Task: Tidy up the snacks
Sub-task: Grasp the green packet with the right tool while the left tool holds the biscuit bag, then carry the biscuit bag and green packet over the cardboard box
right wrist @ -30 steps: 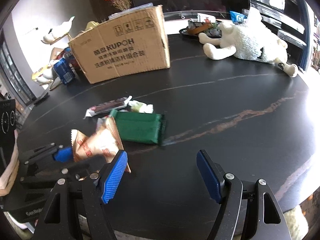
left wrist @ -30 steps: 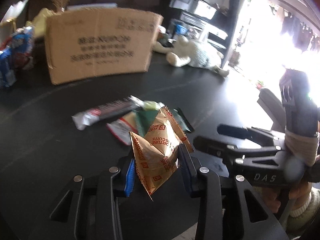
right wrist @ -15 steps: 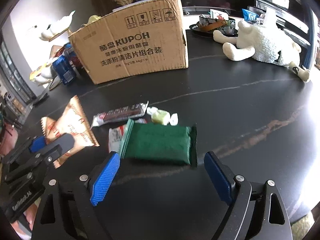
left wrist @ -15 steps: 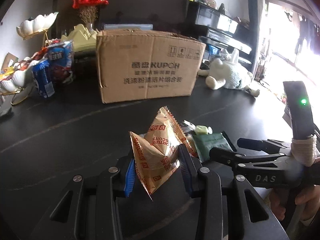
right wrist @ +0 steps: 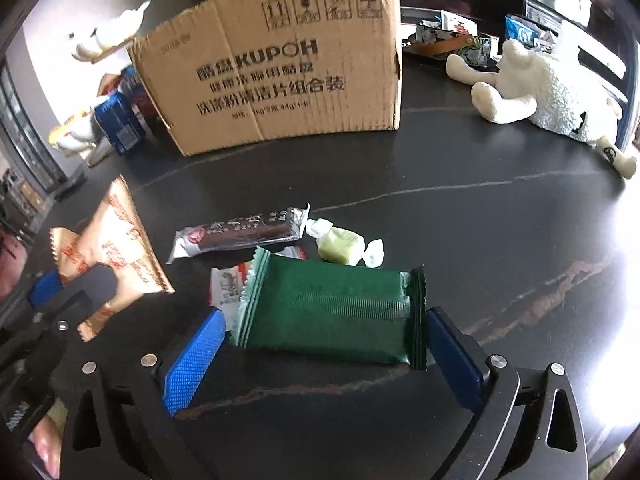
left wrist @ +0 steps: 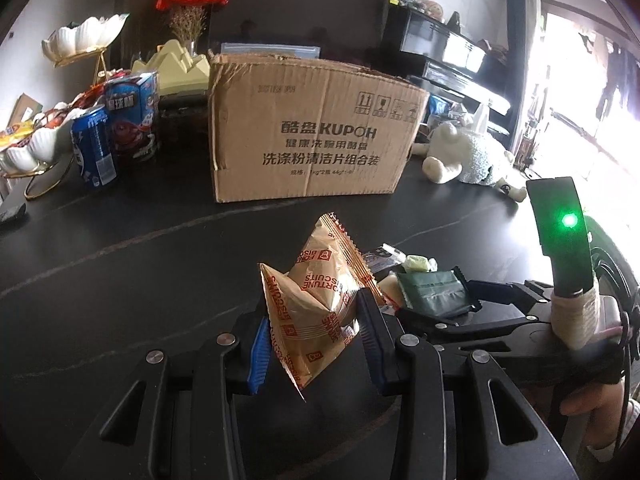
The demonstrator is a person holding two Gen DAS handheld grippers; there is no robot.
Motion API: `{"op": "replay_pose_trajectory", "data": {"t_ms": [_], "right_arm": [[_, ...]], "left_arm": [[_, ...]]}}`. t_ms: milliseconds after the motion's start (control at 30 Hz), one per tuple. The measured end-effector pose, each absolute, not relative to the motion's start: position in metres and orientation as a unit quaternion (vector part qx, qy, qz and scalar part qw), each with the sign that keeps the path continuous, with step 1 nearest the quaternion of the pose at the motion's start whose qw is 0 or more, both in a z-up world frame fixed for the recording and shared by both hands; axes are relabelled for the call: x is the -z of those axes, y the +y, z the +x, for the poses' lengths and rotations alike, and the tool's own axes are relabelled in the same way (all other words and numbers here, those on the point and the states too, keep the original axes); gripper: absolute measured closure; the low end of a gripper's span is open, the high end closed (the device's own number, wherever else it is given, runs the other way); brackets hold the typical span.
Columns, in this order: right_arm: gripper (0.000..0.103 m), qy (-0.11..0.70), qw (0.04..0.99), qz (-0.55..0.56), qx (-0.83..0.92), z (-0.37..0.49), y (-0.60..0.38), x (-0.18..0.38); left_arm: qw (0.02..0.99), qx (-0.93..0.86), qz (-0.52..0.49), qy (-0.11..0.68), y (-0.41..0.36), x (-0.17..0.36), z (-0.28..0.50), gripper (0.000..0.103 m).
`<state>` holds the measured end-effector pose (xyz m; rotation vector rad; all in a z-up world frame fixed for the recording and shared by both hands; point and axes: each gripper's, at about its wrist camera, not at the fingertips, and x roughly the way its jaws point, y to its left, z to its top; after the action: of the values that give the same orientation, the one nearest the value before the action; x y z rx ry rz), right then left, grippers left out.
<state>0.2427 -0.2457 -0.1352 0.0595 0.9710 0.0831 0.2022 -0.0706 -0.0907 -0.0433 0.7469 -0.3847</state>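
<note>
Gripping an orange biscuit packet (left wrist: pixel 320 304) above the dark bench (left wrist: pixel 120 264), the left tongs (left wrist: pixel 316 344) press it from both sides. The right tongs (right wrist: pixel 324 344) are opening, their blue pads straddling a green packet (right wrist: pixel 332 308) that lies flat beside a dark bar (right wrist: pixel 240 232) and pale candy (right wrist: pixel 340 244), before the cardboard box (right wrist: pixel 280 72).

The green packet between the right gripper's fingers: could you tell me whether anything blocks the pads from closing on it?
Nothing visible does. The right gripper is opening, its pads flanking the green packet on the table. A white-and-red wrapper lies partly beneath the packet's left end, close to the left pad, and might get caught.
</note>
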Motion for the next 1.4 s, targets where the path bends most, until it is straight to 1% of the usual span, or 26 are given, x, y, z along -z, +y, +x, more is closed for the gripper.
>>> {"op": "replay_pose_trajectory", "data": {"t_ms": [167, 333, 467, 700, 1000, 1233, 1400], "right_arm": [[0.004, 0.463, 0.886, 0.022, -0.025, 0.244, -0.245, 0.135], [0.019, 0.453, 0.891, 0.028, -0.02, 0.239, -0.25, 0.132], [0.027, 0.45, 0.892, 0.036, -0.024, 0.236, -0.252, 0.131], [0.035, 0.444, 0.895, 0.034, -0.018, 0.231, -0.253, 0.131], [0.037, 0.435, 0.899, 0.056, -0.019, 0.224, -0.262, 0.125], [0.037, 0.412, 0.908, 0.065, -0.025, 0.217, -0.262, 0.103], [0.037, 0.39, 0.918, 0.062, -0.036, 0.215, -0.258, 0.081]], "left_arm": [[0.912, 0.185, -0.019, 0.365, -0.07, 0.093, 0.203, 0.064], [0.912, 0.189, -0.013, 0.364, -0.074, 0.094, 0.202, 0.064], [0.911, 0.193, -0.01, 0.365, -0.076, 0.095, 0.201, 0.064], [0.912, 0.195, -0.007, 0.362, -0.077, 0.095, 0.2, 0.064], [0.919, 0.197, 0.011, 0.342, -0.081, 0.086, 0.194, 0.064], [0.909, 0.21, -0.012, 0.36, -0.08, 0.081, 0.197, 0.064], [0.913, 0.207, -0.012, 0.351, -0.079, 0.064, 0.2, 0.064]]}}
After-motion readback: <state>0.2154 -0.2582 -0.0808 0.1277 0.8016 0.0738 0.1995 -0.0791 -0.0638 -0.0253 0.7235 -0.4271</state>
